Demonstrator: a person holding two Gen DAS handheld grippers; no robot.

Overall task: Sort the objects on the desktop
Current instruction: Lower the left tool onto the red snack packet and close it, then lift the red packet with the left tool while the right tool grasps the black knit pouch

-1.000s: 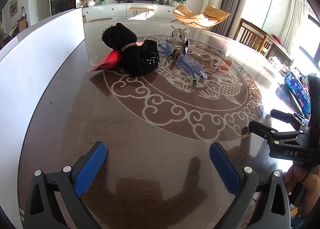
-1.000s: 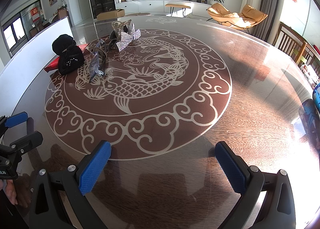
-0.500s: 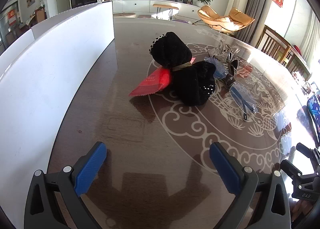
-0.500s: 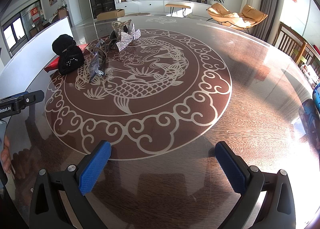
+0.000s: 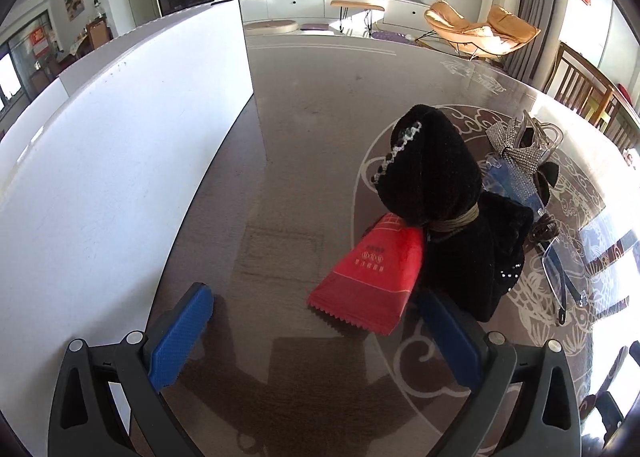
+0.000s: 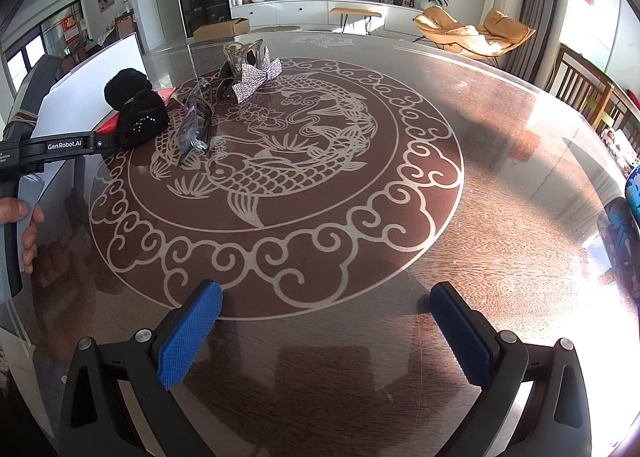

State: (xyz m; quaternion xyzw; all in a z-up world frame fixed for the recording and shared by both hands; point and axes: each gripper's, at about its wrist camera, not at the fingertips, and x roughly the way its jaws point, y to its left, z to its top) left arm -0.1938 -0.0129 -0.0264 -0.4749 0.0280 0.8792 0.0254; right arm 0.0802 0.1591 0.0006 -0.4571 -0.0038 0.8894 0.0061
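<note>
A red packet [image 5: 370, 275] lies flat on the table, its far end tucked under a black velvet pouch [image 5: 448, 209] tied with a cord. My left gripper [image 5: 316, 331] stands open just short of the packet's near edge, its right finger close to the pouch. Clear glasses [image 5: 560, 269] and a rhinestone bow clip [image 5: 520, 155] lie to the right of the pouch. In the right wrist view the same pouch [image 6: 138, 109], glasses [image 6: 196, 125] and bow clip [image 6: 256, 77] sit at the far left. My right gripper [image 6: 326, 331] is open and empty, far from them.
A tall white board [image 5: 120, 161] stands along the left side of the round table [image 6: 500, 197]. The left tool's body [image 6: 60, 147] and a hand [image 6: 24, 225] show at the left edge of the right wrist view. Chairs stand at the right.
My left gripper has moved forward and left toward the pouch and red packet, which now lie just ahead of its fingers. The right gripper has stayed still.
</note>
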